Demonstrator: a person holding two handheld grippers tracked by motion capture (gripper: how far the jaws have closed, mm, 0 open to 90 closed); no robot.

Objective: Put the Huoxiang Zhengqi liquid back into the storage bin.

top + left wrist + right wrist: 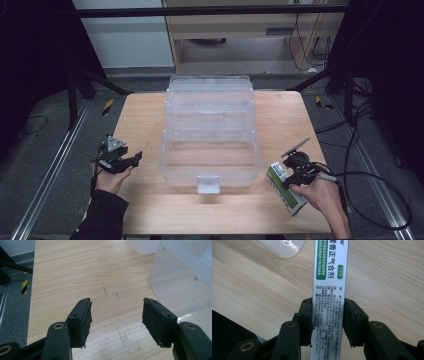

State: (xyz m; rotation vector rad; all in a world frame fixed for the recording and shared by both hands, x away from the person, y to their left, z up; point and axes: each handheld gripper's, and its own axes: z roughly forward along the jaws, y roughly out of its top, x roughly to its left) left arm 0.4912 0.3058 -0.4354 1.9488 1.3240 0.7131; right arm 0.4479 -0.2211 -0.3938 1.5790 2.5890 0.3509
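A dark workspace with black frame bars and grey floor surrounds a pale wooden counter [150, 210]. At its middle stands the largest thing, a clear plastic storage box [210, 132] with stepped tiers and a front latch.

To the right of it, near the counter's front right corner, a narrow white-and-green medicine carton [285, 192] is found, with the right tool [295, 172] set over it. In the right gripper view the carton [329, 302] is seen standing on edge between the two black jaws, its narrow printed face upward; the pads [306, 320] lie against both long sides, so it is judged to be gripped across its thin width. The carton is judged light and thin-walled, stiff along its edges but easily dented on the broad faces, with a smooth, somewhat slippery print; a moderate squeeze near mid-length should be preferred.

The left tool [120, 159] is held at the counter's left side, released and with nothing in it, as the left gripper view makes plain [116, 315].

The high view gives the layout; the carton's text and pad contact are given by the right gripper view alone.
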